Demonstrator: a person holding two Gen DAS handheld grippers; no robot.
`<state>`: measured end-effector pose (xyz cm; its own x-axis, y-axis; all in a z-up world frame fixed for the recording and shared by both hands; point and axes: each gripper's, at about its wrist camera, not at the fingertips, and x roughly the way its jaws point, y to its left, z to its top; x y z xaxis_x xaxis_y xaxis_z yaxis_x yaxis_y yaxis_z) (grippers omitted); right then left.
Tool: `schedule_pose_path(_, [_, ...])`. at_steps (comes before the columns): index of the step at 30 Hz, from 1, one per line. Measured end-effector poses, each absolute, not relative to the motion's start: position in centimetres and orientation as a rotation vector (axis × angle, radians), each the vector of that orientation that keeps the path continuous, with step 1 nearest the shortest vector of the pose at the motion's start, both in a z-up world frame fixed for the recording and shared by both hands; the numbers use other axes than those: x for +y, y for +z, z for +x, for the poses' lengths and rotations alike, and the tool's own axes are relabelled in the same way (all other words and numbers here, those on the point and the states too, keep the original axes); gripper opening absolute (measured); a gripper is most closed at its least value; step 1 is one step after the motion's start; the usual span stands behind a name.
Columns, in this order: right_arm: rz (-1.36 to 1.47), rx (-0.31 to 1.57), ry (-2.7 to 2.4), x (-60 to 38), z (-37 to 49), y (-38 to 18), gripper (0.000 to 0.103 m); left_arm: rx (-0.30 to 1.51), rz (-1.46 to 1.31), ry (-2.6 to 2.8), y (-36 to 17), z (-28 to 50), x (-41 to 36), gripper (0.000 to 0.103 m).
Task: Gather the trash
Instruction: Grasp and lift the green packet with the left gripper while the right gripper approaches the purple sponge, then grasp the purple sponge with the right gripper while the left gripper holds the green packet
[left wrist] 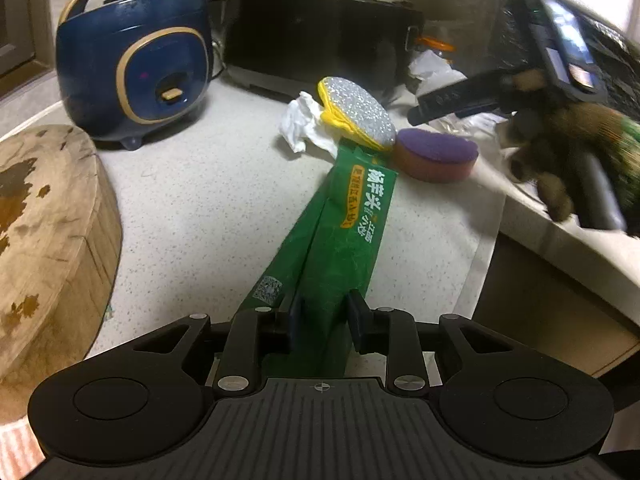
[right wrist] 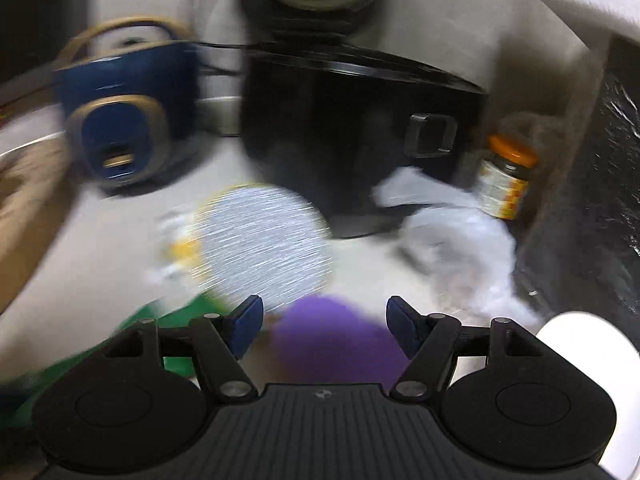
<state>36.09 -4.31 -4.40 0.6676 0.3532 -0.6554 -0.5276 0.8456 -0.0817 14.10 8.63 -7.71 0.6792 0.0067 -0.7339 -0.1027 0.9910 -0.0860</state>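
Here we have the left gripper (left wrist: 325,316) clamped on the near end of the green packet (left wrist: 340,236), its pads pressing the folded sides, while the far end of the packet reaches under the glitter pad (left wrist: 358,114) on the counter (left wrist: 192,200). Just behind that pad lies a crumpled tissue (left wrist: 300,122), and a second heap of white paper (right wrist: 452,236) sits by the black cooker (right wrist: 348,120), near the jar (right wrist: 506,178).

Our right gripper (right wrist: 324,326) hangs with its fingers apart and nothing between them, above the purple sponge (right wrist: 334,340); this view is smeared, so we cannot tell how close it is to the sponge.

We judge the step to be gathering: one piece of trash is in the left hand, and the right is lining up for another. The next move calls for steering the right fingers past the sponges to the paper, then closing gently, since tissue crushes and slips. Lifting the packet could tip the glitter pad off it.
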Motion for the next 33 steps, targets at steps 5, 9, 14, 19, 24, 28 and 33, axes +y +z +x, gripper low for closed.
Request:
schedule_pose_path(5, [-0.16,0.811,0.469,-5.6,40.5,-5.7,0.069,0.788,-0.163,0.049,-6.9,13.6,9.1,0.029])
schedule_pose_path(9, [-0.171,0.824,0.483,-5.5,39.9,-6.1,0.069,0.781,-0.149,0.021,-6.6,13.9,9.2,0.029])
schedule_pose_path(14, [-0.015,0.972,0.662,-6.1,37.5,-5.4,0.07,0.8,-0.102,-0.009,-6.8,14.6,8.2,0.029])
schedule_pose_path(19, [-0.069,0.881,0.691,-6.9,34.5,-3.9,0.07,0.837,-0.069,-0.042,-7.4,15.0,7.2,0.029])
schedule_pose_path(24, [-0.21,0.789,0.651,-7.7,33.7,-3.6,0.07,0.854,-0.063,-0.043,-7.8,15.0,7.1,0.03])
schedule_pose_path(28, [-0.17,0.825,0.68,-8.8,33.0,-4.6,0.07,0.859,-0.066,-0.021,-8.1,15.2,7.5,0.036])
schedule_pose_path(33, [-0.176,0.81,0.683,-8.6,31.1,-6.2,0.07,0.874,-0.059,-0.063,-8.3,15.1,7.4,0.036])
